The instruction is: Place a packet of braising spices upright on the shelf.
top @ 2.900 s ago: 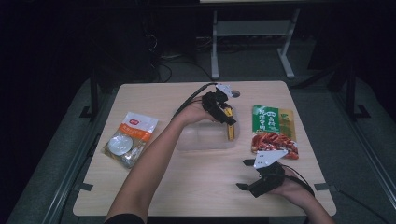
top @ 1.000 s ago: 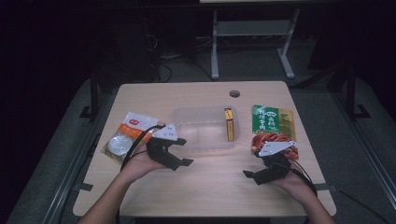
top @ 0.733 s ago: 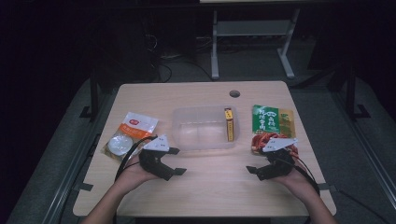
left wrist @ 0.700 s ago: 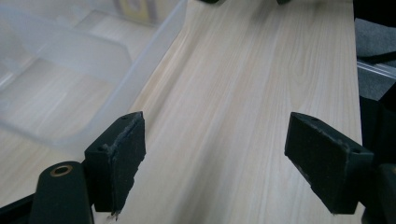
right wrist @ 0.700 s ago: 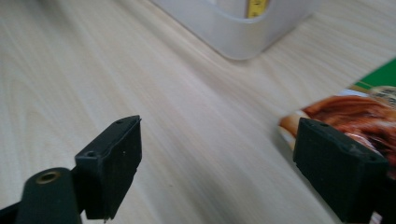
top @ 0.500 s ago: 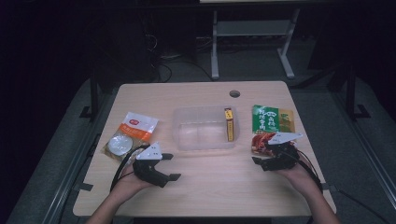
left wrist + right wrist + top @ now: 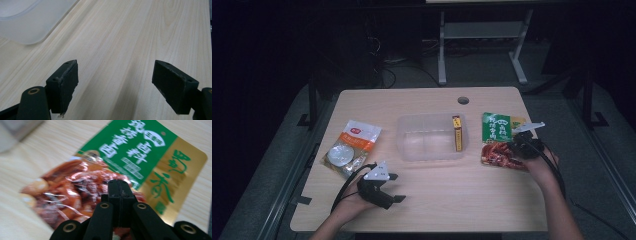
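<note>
progress: early part of a packing job, as judged; one yellow box (image 7: 457,133) is already stood on edge inside the clear plastic container (image 7: 432,150), against its right wall.
left to do: green-and-red snack pouch (image 7: 502,141) not yet lifted; orange-and-white pouch (image 7: 353,148) lies untouched left of the container.
snack pouch place: flat on the wooden table (image 7: 462,200), just right of the container; red food picture on its near half, green and gold print on its far half (image 7: 140,152).
right gripper (image 7: 523,146): held low over the snack pouch's near right part; jaws seen pressed together in the right gripper view (image 7: 119,192), nothing visibly between them; contact with the foil cannot be told.
left gripper (image 7: 384,192): rested near the table's front edge, in front-left of the container; jaws spread wide (image 7: 113,82), nothing held, bare wood between them; container corner (image 7: 25,22) seen ahead.
next, as judged: right jaws must be opened before the pouch can be pinched.
</note>
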`<state>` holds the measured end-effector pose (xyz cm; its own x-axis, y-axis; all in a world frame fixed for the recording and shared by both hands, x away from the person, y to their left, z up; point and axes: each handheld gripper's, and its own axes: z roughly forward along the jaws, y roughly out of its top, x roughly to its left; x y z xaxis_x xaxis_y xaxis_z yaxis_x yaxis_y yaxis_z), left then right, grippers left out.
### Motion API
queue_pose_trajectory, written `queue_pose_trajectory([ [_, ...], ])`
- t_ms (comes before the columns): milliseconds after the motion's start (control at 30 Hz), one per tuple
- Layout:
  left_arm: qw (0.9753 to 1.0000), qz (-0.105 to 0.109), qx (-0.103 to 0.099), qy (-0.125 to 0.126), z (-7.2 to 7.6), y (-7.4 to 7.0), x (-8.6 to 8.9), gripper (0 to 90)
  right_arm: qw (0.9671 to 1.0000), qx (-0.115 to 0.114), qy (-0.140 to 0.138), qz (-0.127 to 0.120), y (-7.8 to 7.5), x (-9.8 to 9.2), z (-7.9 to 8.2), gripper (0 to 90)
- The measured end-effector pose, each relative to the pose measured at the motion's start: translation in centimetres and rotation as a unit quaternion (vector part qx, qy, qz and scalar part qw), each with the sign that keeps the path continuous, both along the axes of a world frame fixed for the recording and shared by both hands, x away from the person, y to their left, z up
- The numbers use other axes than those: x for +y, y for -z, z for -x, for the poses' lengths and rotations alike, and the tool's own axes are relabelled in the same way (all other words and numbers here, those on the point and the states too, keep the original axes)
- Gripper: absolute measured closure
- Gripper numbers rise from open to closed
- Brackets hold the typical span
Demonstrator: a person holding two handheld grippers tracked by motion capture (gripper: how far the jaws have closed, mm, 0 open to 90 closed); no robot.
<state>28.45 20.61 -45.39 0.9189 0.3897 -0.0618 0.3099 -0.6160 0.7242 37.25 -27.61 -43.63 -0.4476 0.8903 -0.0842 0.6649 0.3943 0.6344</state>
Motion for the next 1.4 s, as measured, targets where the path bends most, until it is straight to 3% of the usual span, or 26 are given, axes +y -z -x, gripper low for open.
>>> queue_pose_trajectory([
  [167,1.0000,0.002,0.005,-0.004,-0.2,0.2,0.1,20.6,0.9998,0.010,-0.012,-0.008,0.4,-1.0,-1.1,89.9],
  [367,1.0000,-0.004,0.008,-0.002,-0.3,0.3,0.0,20.6,0.9989,0.038,-0.025,0.015,1.5,-1.3,-2.2,90.0],
  [600,0.9999,-0.003,0.011,-0.004,-0.3,0.4,0.1,20.6,0.9967,0.058,-0.051,0.022,1.9,-1.2,-2.3,90.0],
  [767,0.9999,-0.005,0.016,-0.004,-0.3,0.4,0.1,20.7,0.9921,0.074,-0.089,0.047,1.7,-0.5,-1.6,90.0],
  [1067,0.9997,-0.012,0.020,0.003,-0.3,0.5,0.0,20.7,0.9872,0.094,-0.126,0.027,1.5,0.2,0.2,90.0],
  [1167,0.9997,-0.010,0.021,0.004,-0.2,0.6,-0.1,20.7,0.9822,0.102,-0.157,0.012,1.5,1.1,1.0,90.0],
  [1233,0.9997,-0.009,0.021,0.004,-0.2,0.7,-0.1,20.7,0.9809,0.105,-0.164,0.011,1.5,1.5,1.3,90.0],
  [1267,0.9997,-0.009,0.023,0.004,-0.2,0.7,-0.1,20.7,0.9769,0.110,-0.183,0.006,1.5,2.1,1.6,90.0],
  [1400,0.9997,-0.011,0.024,0.003,-0.2,0.7,-0.2,20.7,0.9732,0.106,-0.203,0.021,1.4,3.5,2.2,90.0],
])
